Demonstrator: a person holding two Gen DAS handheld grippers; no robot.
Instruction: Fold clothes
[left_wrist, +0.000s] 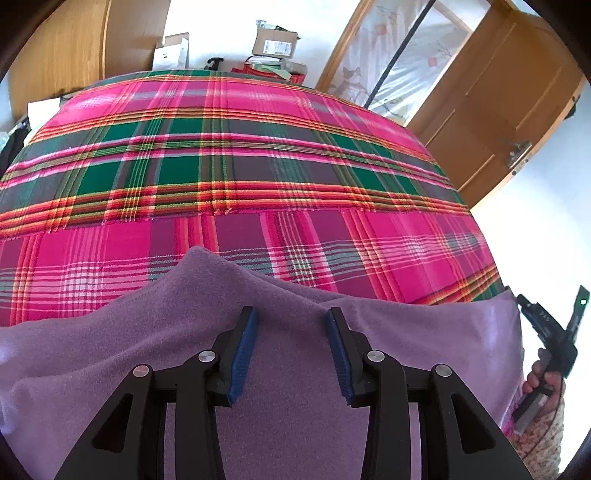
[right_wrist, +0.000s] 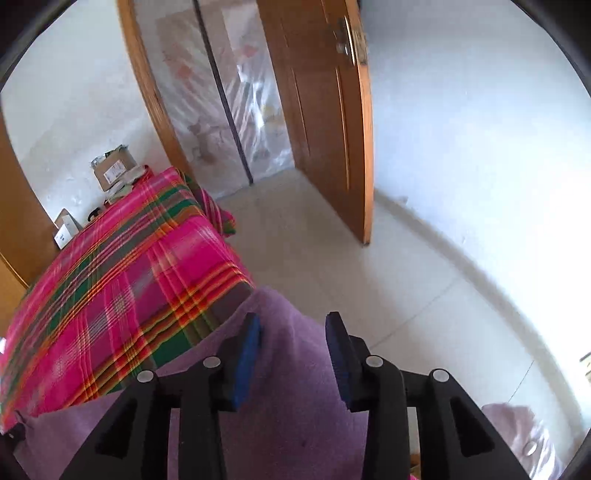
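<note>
Presently, left wrist view. Item: left gripper (left_wrist: 291, 350), black arms, ribbed blue pads (left_wrist: 243, 354), fingers spread with nothing pinched; the purple garment (left_wrist: 110, 354) lies under and between them, filling the lower half of the frame. Material: soft napped fleece, matte, thick, with a rounded fold peaking at centre. Beneath it: plaid bedcover (left_wrist: 229, 155), flat woven cloth in pink, green and orange, with a frayed seam across the middle. Lower right edge: your hand (left_wrist: 543, 380) on the other tool's handle.

Right wrist view. Item: right gripper (right_wrist: 293, 354), same build, fingers apart and gripping nothing; the fleece passes under them at lower centre and drapes over the bed's corner, though whether a pad brushes it is hard to judge in this blurred frame. Upper centre: wooden door (right_wrist: 325, 122), smooth varnish; pale tiled floor (right_wrist: 314, 236) below.

Handling note: before you close, take a true edge or corner in each pair of pads, pull the fleece taut between both tools, and keep it from sliding off the bed.
</note>
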